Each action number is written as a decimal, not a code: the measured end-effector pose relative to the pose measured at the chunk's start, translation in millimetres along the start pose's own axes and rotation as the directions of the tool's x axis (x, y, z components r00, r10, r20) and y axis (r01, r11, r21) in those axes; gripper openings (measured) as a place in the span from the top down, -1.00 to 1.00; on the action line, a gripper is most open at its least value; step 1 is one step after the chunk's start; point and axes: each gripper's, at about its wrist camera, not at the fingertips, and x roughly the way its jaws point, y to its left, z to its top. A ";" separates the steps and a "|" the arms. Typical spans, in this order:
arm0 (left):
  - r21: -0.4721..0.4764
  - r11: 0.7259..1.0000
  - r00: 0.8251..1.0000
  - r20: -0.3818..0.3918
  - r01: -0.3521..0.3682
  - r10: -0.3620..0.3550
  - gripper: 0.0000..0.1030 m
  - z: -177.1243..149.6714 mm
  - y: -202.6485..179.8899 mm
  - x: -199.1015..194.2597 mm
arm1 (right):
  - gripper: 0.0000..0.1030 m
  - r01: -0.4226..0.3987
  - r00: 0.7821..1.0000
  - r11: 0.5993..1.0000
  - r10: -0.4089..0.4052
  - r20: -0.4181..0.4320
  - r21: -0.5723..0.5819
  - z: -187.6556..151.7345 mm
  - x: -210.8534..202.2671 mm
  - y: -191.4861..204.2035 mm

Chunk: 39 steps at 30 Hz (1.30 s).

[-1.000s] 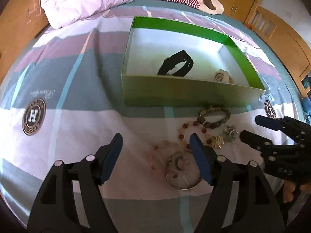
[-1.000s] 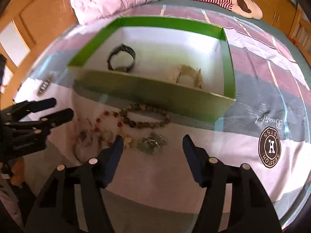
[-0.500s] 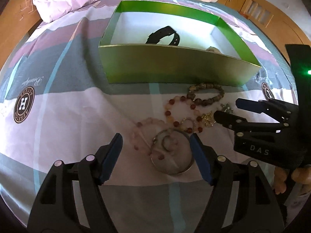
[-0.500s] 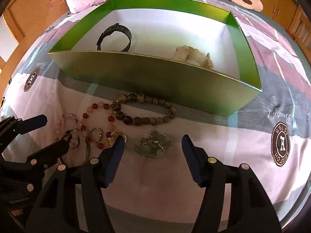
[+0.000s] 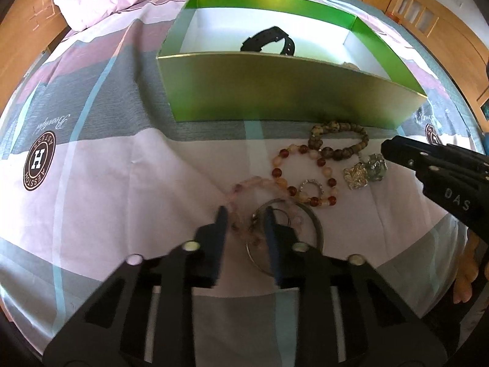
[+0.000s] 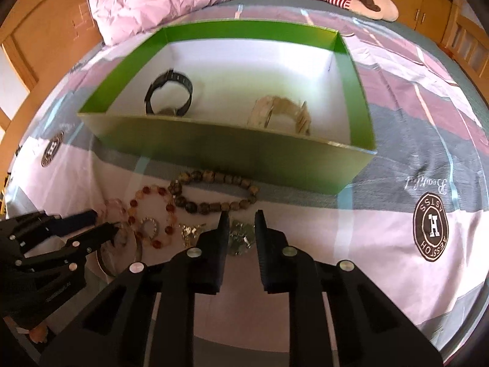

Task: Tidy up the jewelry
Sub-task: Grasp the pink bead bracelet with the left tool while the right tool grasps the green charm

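You are working over a bed (image 5: 101, 159) with a green box (image 6: 275, 159) set on the cover, and the sorting is only partly done: a black watch (image 6: 169, 93) and a pale bracelet (image 6: 279, 113) are already lying inside the box, while the rest of the jewelry is still waiting on the bedspread just in front of its near wall. Your left hand-held gripper (image 5: 244, 223) is closing, its jaws narrowing around the pale pink bead bracelet (image 5: 244, 183) where it overlaps the silver bangle (image 5: 314, 229); whether the pads are already pressing on the beads is not clear. Your right hand-held gripper (image 6: 241, 226) is closing too, with the small greenish trinket (image 6: 243, 237) sitting between its jaws, and again a firm pinch is not yet evident. Still lying loose are the amber bead bracelet (image 5: 305, 177), the dark stone bead bracelet (image 5: 339, 143), a small sparkly ring (image 5: 311, 186) and a gold-coloured charm (image 5: 356, 176). By the look of it, most pieces are still waiting to go into the box.
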 end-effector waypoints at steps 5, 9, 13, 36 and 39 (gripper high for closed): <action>-0.009 1.000 0.999 0.051 0.001 -0.001 0.67 3.5 3.5 -10.6 | 0.39 -0.035 0.998 0.999 0.037 -0.049 0.040 -0.4 8.0 -3.1; -0.010 1.000 0.999 0.053 0.000 0.001 0.50 4.8 4.5 -10.9 | 0.05 -0.020 0.998 0.999 0.023 -0.062 0.042 -2.8 10.9 -0.2; 0.006 1.000 0.999 0.047 -0.006 0.006 0.29 6.6 1.1 -7.7 | -0.07 -0.018 0.995 1.000 0.021 -0.095 0.026 -5.7 18.7 4.7; 0.052 0.997 0.997 0.062 -0.050 0.047 0.70 3.3 -8.2 -5.3 | 0.65 0.015 1.000 0.999 -0.015 0.003 -0.041 -7.4 7.8 13.2; 0.053 0.997 0.996 0.083 -0.048 0.044 0.71 4.0 -8.1 -9.2 | 0.69 0.005 1.000 1.000 -0.004 0.029 -0.025 -5.7 1.2 9.3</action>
